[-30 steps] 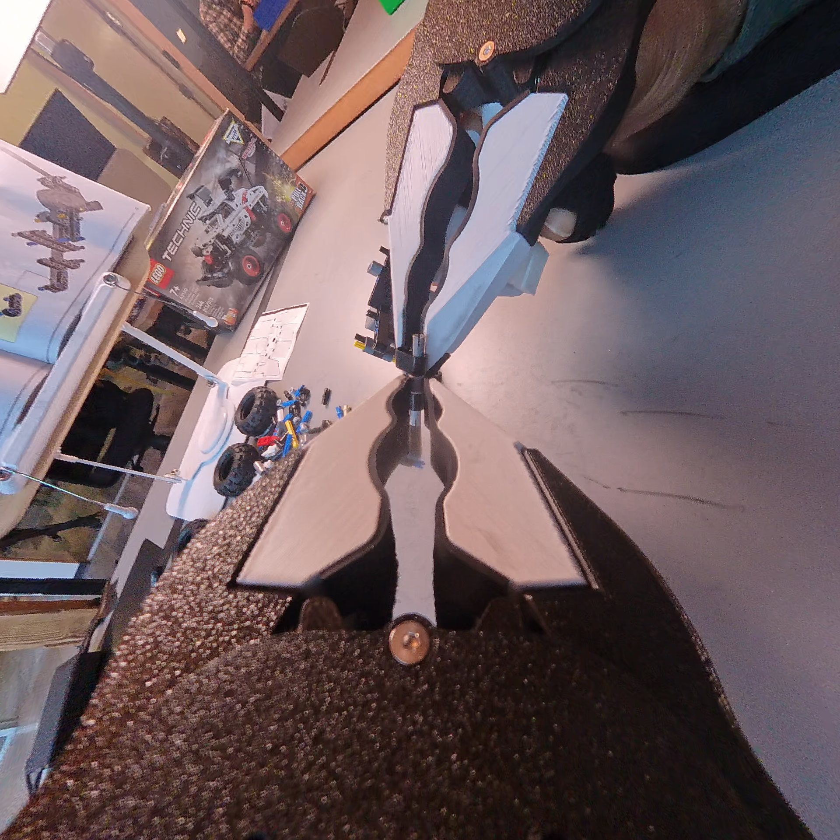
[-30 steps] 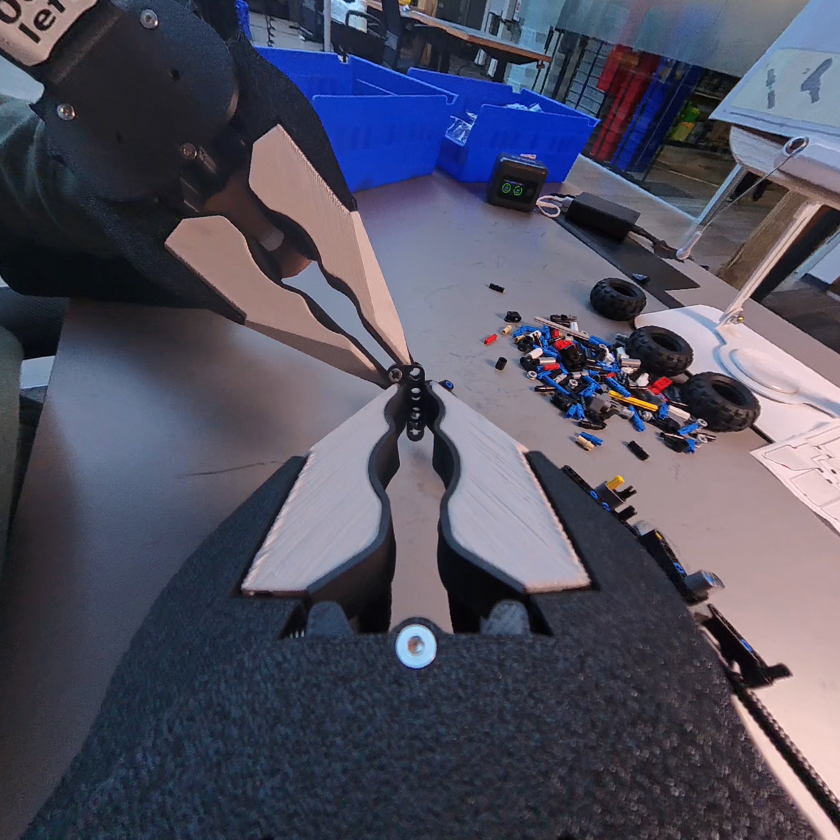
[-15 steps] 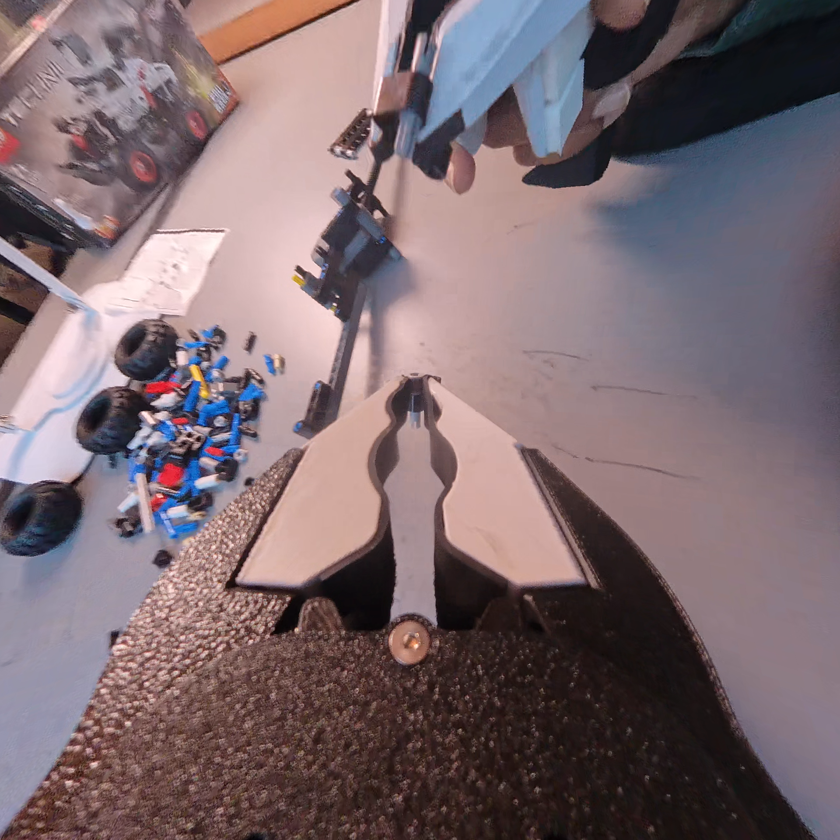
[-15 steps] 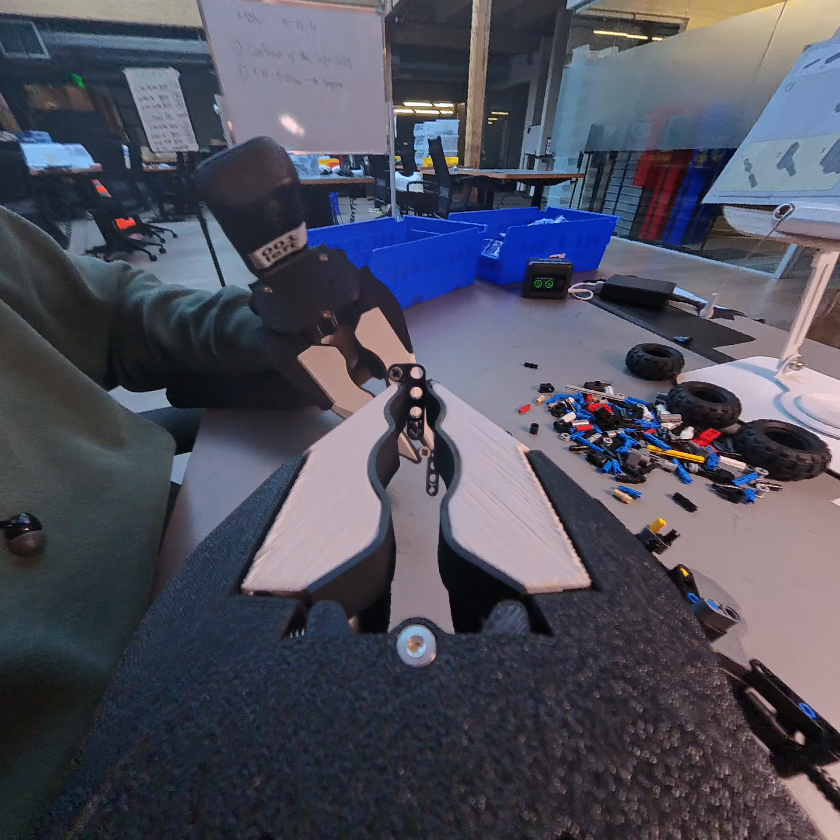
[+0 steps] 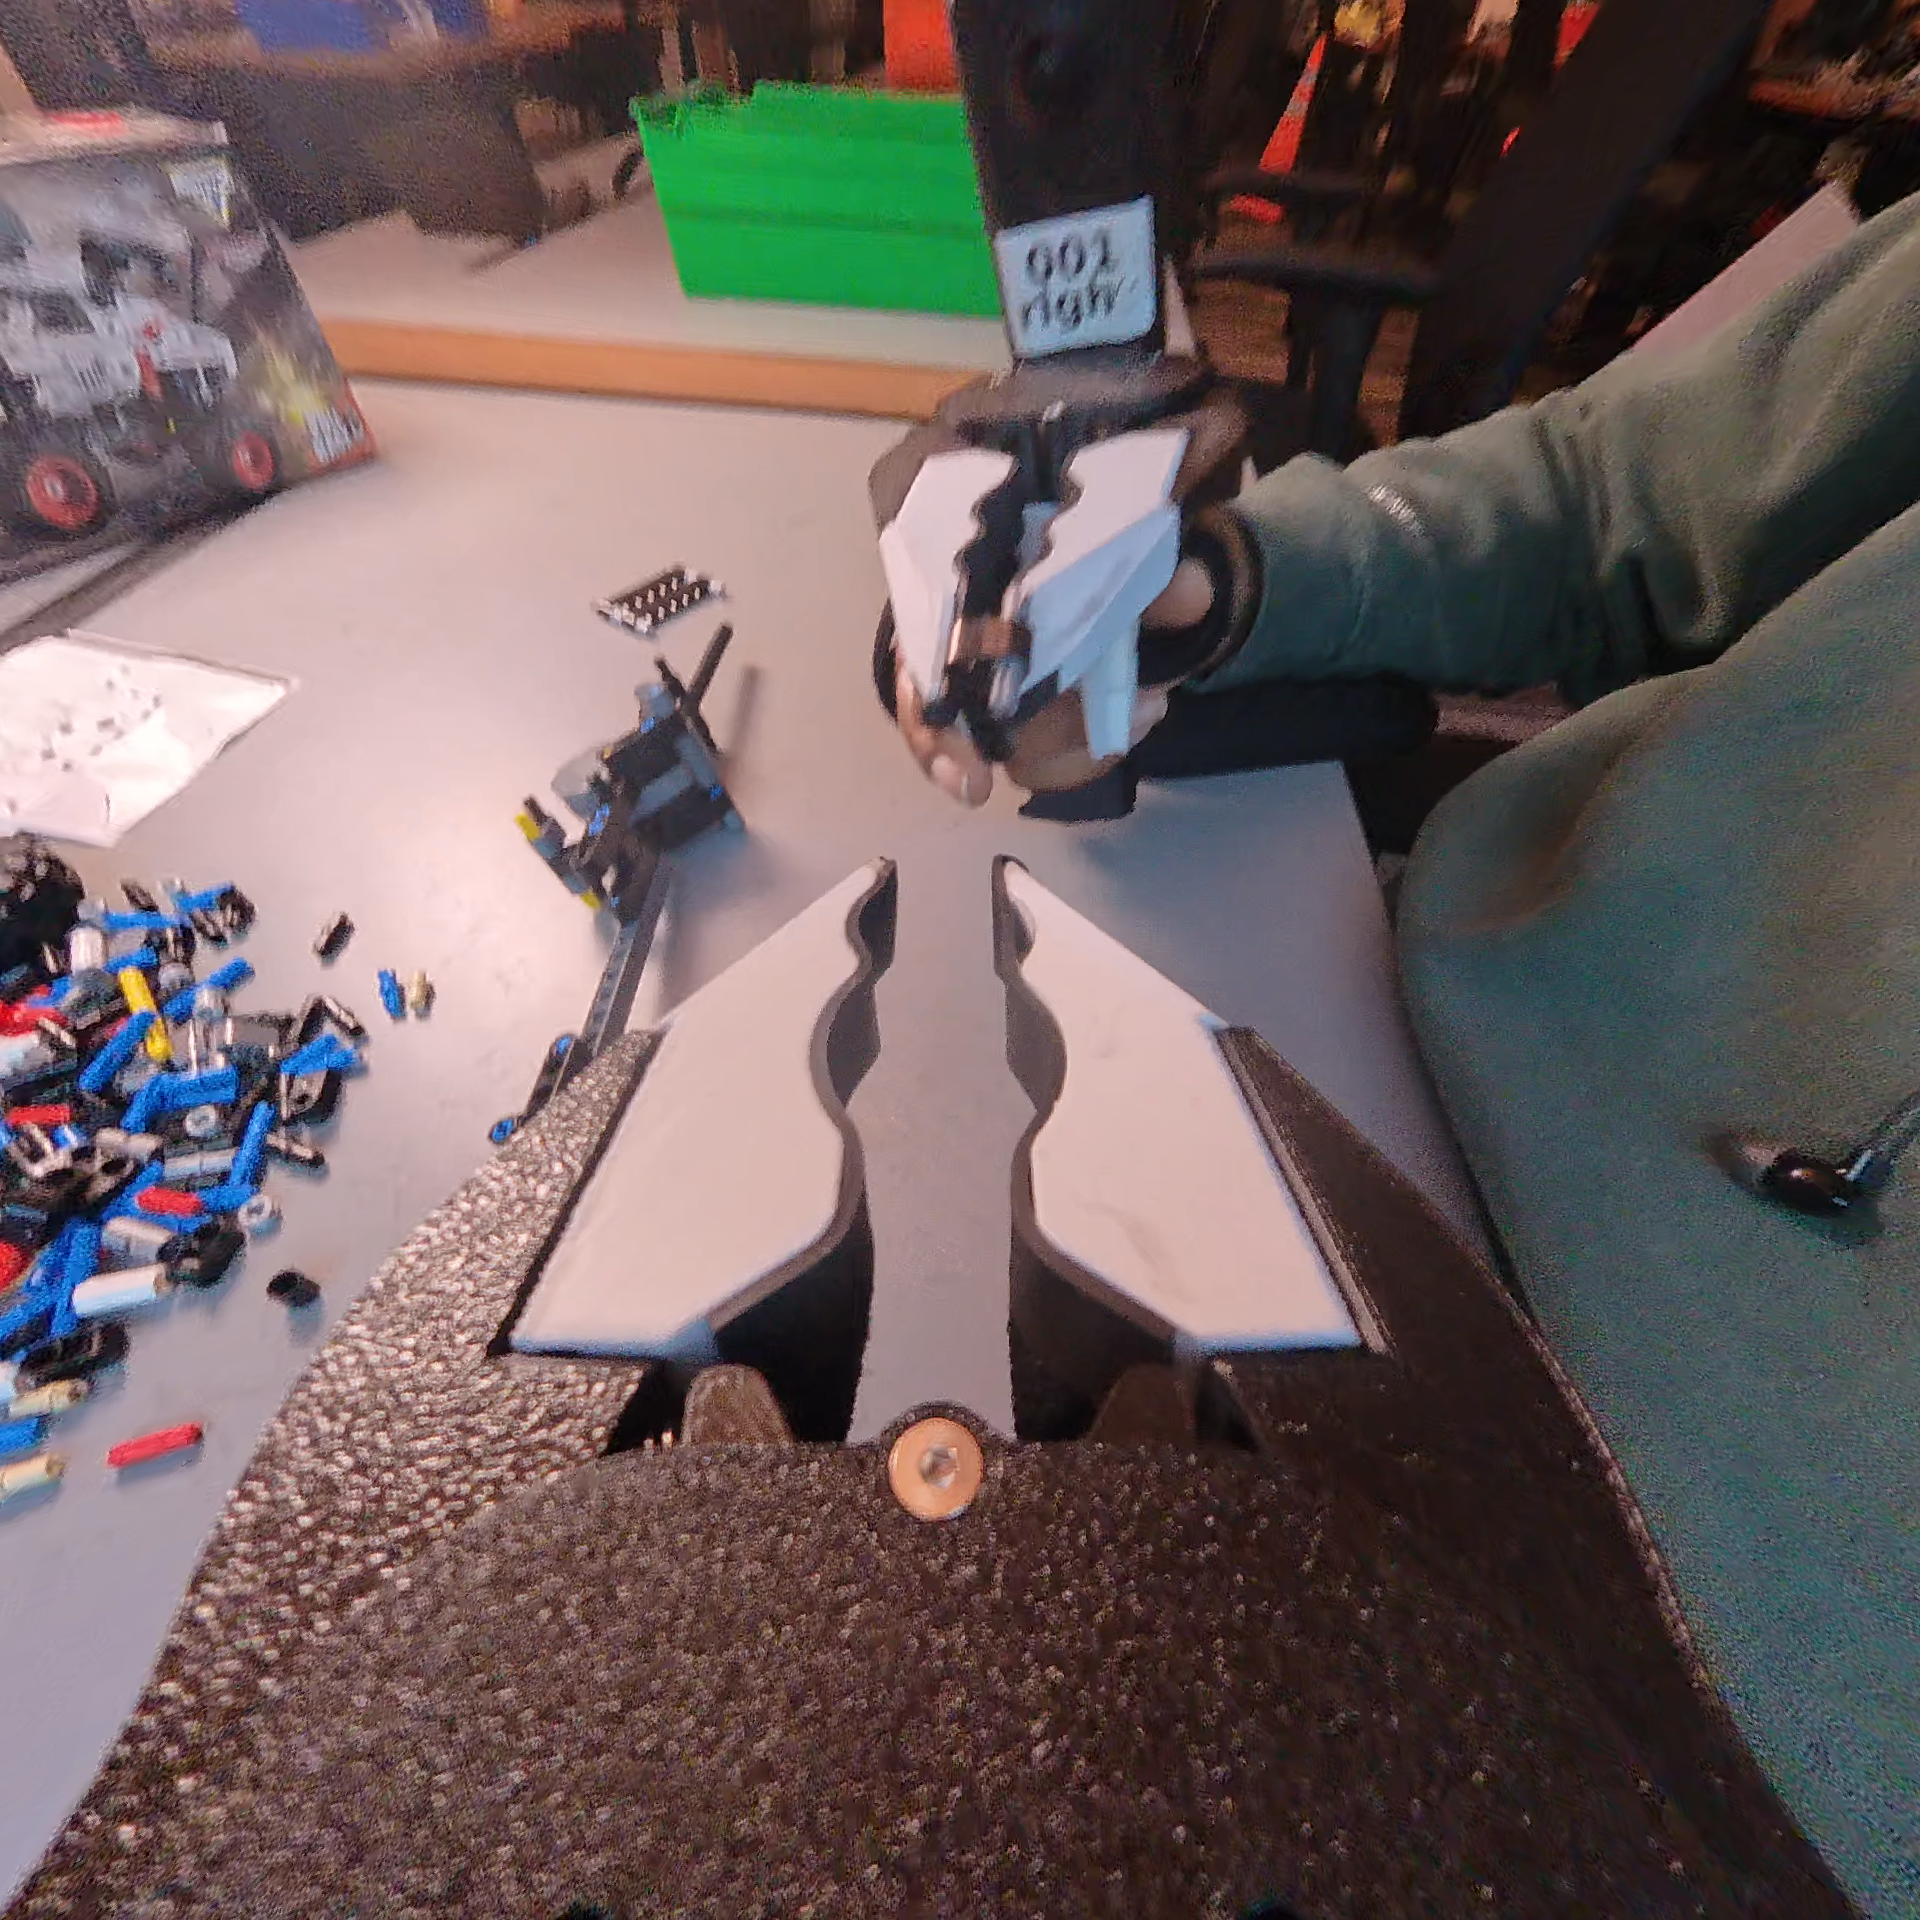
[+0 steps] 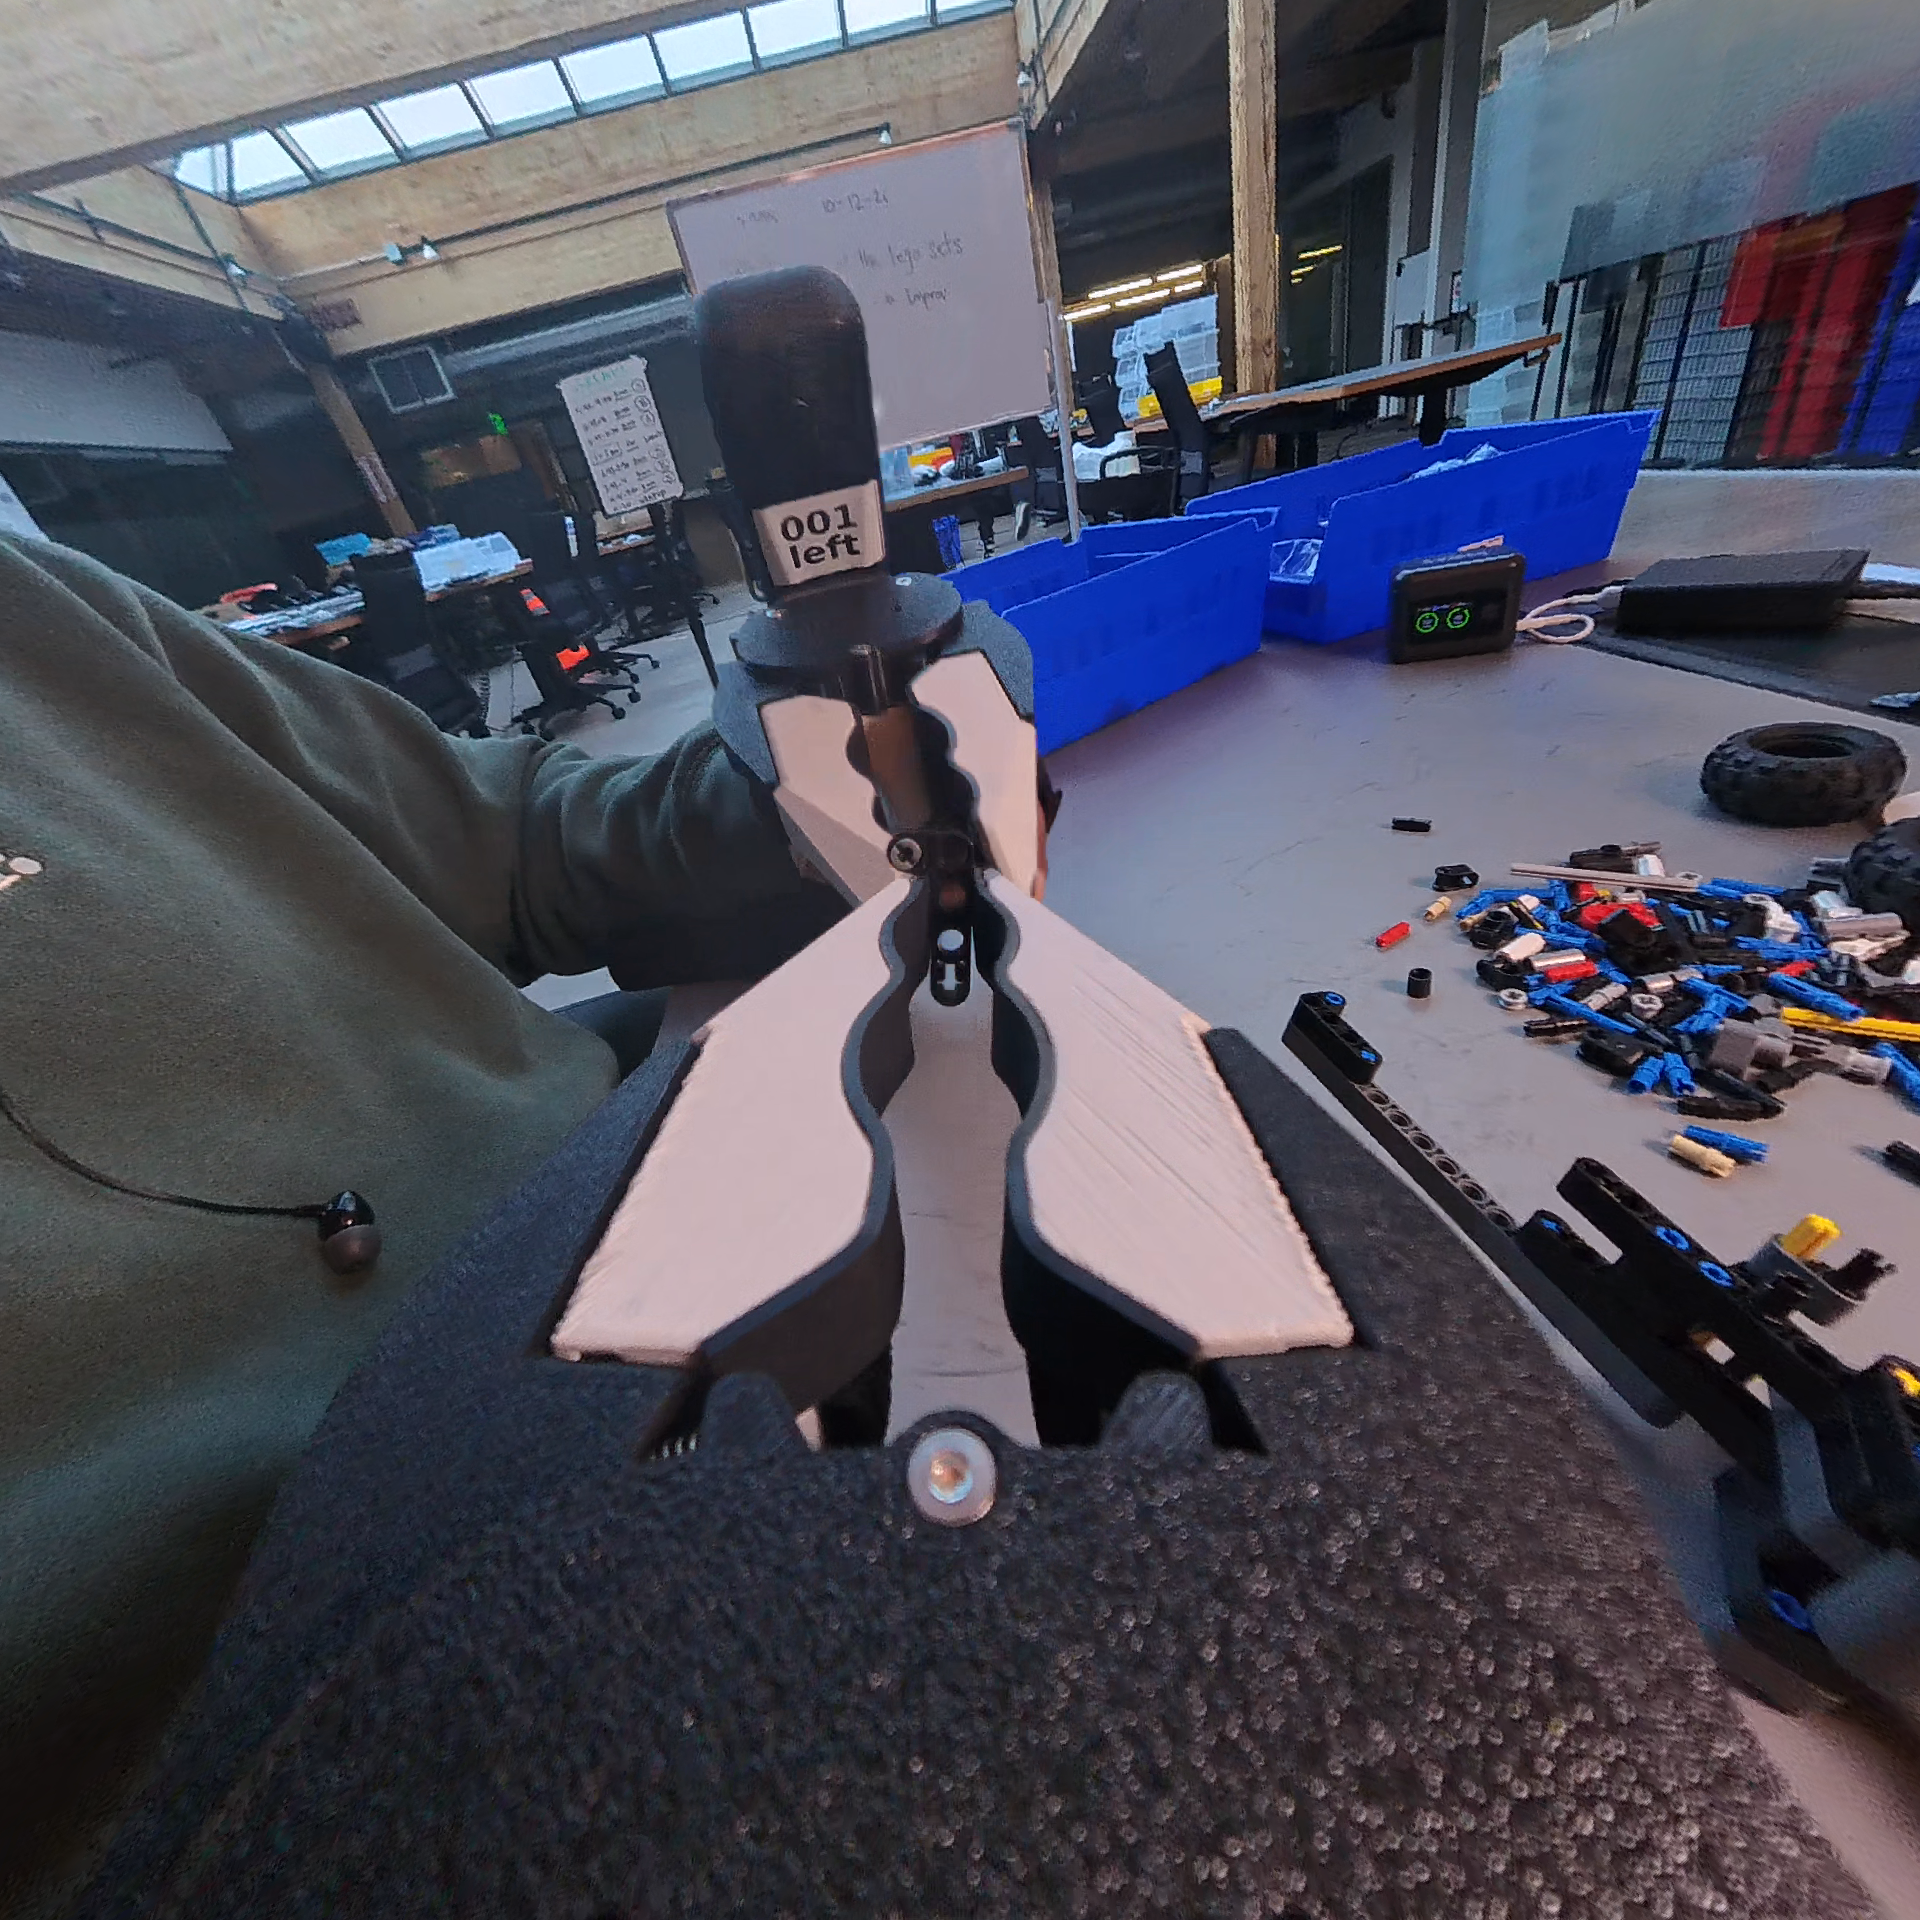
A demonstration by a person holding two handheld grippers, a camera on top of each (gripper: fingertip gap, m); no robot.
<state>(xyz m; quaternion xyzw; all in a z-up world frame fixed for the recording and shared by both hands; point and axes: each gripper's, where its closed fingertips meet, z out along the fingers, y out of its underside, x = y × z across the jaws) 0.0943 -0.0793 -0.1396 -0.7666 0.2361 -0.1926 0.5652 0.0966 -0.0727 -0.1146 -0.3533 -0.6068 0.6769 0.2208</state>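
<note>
— Black beam piece [image 6: 951,961]: where is it?
— Pinched between the fingertips of my right hand-held gripper [image 6: 948,914], raised above the grey worktop [image 6: 1247,831].
— And your left hand-held gripper [image 5: 943,883]?
— Its fingers stand apart with nothing between them, hovering over the worktop. A half-built black assembly [image 5: 644,795] lies just ahead to its left, with loose bricks [image 5: 156,1091] farther left.

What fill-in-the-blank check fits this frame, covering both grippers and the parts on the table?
1. The left gripper is ____ and holds nothing.
2. The right gripper is shut on a small ____ beam.
3. The bins behind the table are ____.
4. The loose tyre lies ____ the parts pile.

Missing: open; black; blue; behind
</note>
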